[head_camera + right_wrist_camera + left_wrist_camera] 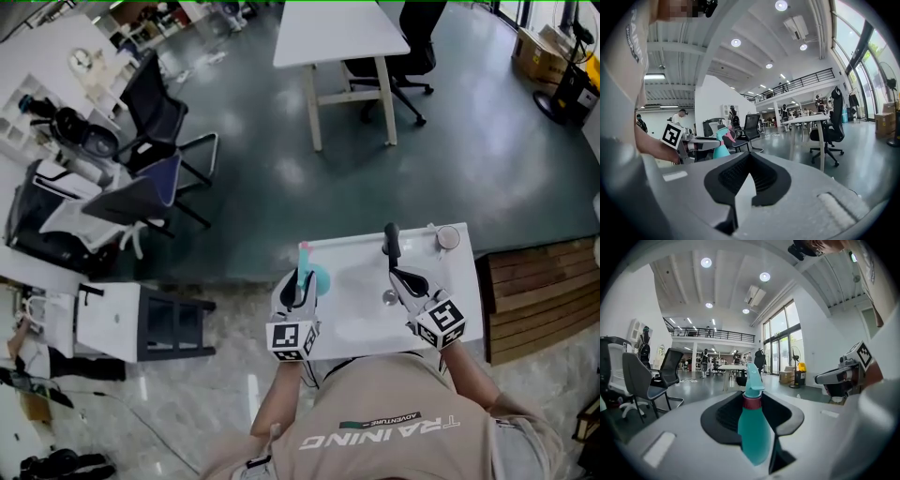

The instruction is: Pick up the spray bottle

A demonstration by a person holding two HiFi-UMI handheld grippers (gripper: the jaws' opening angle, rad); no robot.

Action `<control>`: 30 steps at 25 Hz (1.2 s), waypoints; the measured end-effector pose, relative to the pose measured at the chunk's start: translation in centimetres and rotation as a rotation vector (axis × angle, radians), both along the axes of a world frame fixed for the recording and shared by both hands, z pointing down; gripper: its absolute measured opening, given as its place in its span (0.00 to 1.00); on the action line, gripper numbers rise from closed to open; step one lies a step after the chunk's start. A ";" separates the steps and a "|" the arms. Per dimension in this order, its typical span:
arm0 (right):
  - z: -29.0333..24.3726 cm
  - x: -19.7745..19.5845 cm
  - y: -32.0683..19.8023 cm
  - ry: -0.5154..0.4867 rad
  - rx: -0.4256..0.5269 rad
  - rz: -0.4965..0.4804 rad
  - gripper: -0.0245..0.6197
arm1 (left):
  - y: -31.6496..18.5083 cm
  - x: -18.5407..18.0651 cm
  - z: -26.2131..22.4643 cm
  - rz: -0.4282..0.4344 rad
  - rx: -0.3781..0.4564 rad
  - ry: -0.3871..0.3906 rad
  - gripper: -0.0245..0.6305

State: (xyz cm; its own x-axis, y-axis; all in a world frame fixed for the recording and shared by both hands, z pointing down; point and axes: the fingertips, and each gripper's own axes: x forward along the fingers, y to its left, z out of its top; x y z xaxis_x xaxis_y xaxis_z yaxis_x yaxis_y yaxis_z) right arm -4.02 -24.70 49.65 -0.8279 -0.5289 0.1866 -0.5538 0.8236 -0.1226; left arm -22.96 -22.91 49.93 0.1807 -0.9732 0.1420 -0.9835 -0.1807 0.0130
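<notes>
The spray bottle (316, 277) is teal with a red collar and a pale trigger head. It stands upright between the jaws of my left gripper (302, 277), which is shut on its body over the left end of the small white table (366, 323). In the left gripper view the spray bottle (752, 427) fills the gap between the black pads (724, 416) of the left gripper (753, 405). My right gripper (392, 240) hovers over the table's right half, its jaws closed together with nothing in them. In the right gripper view, the right gripper (750, 159) looks across at the spray bottle (721, 144).
A small round metal piece (389, 297) lies on the table, and a round lid-like object (448, 237) sits at its far right corner. A wooden pallet (539, 295) lies to the right. Office chairs (155, 183), a low white unit (131, 322) and a white desk (337, 33) stand around.
</notes>
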 end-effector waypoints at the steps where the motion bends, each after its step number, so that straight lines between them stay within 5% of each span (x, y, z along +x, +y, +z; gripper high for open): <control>1: -0.2 0.0 0.0 -0.003 0.006 -0.002 0.04 | 0.2 0.0 -0.1 0.000 0.003 0.000 0.26; 30: -2.0 0.6 1.1 -0.015 0.116 0.051 0.04 | 2.3 0.4 -0.1 0.018 0.011 -0.002 0.26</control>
State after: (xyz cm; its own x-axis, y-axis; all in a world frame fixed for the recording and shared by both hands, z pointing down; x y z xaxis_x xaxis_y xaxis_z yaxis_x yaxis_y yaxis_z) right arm -3.40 -23.58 47.64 -0.8016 -0.5877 0.1098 -0.5942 0.8035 -0.0367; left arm -22.61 -20.57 49.80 0.1978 -0.9714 0.1315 -0.9801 -0.1984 0.0087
